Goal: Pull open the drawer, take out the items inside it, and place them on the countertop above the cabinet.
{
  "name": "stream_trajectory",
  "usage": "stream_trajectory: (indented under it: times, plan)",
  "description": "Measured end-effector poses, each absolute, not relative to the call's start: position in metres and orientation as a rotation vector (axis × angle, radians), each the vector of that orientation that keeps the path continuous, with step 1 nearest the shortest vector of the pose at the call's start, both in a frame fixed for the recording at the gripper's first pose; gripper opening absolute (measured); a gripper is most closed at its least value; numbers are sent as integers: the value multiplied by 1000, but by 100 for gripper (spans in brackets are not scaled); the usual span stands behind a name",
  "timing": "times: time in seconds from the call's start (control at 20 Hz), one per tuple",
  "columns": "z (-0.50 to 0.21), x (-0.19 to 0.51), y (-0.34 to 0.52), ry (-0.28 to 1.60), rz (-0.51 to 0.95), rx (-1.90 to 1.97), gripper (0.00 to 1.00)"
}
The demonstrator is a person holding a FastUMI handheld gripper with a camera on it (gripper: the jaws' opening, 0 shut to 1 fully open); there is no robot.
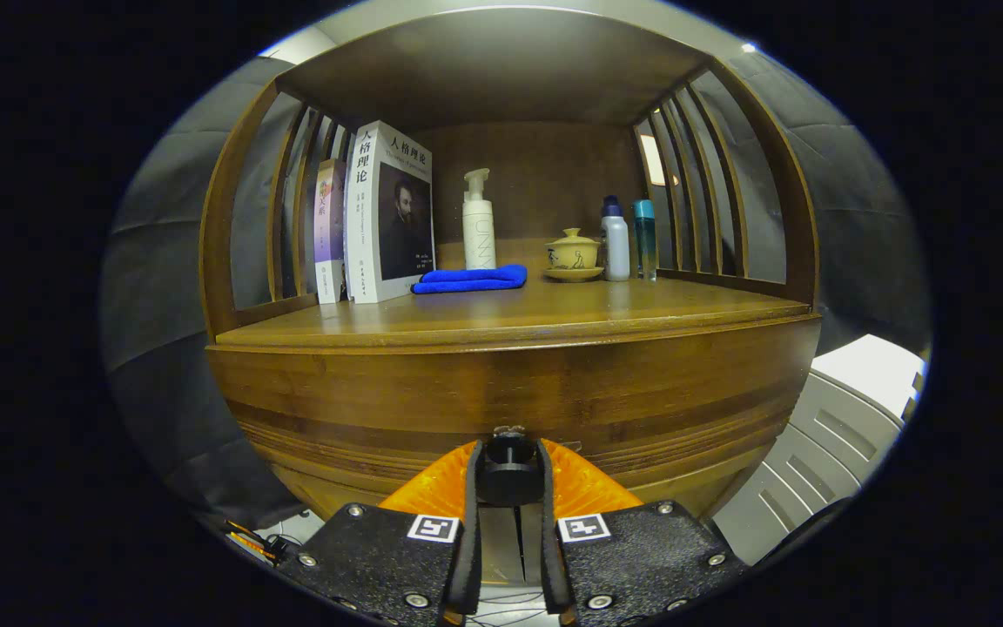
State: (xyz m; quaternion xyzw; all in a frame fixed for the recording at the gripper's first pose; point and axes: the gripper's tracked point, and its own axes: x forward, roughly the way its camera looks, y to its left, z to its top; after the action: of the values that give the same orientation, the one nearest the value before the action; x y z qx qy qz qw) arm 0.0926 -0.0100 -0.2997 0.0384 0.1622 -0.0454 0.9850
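White book (388, 218), standing on the tabletop (510, 318): spine and cover both carry the large black characters 人格理论; smaller print on it too fine to read. White pump bottle (478, 228) beside it: pale vertical lettering, apparently "UNNY". The purple book's (328, 228) spine text is unreadable.

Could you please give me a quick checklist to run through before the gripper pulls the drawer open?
1. Black drawer knob sits between the orange fingers: ok.
2. Both fingers press on the knob: ok, they close against its sides.
3. Gripper lined up square with the drawer front: ok, it looks centred.
4. Drawer closed, ready to pull: ok, flush with the cabinet.
5. Free space on the countertop for the items: ok, bare wood ahead of the blue cloth, books and bottles.
6. Drawer contents: cannot tell.
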Motion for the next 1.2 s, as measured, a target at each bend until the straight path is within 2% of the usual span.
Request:
stream_trajectory:
  times: [1.2]
  plan:
    - [-290, -11, -8, 336, -68, 114, 28]
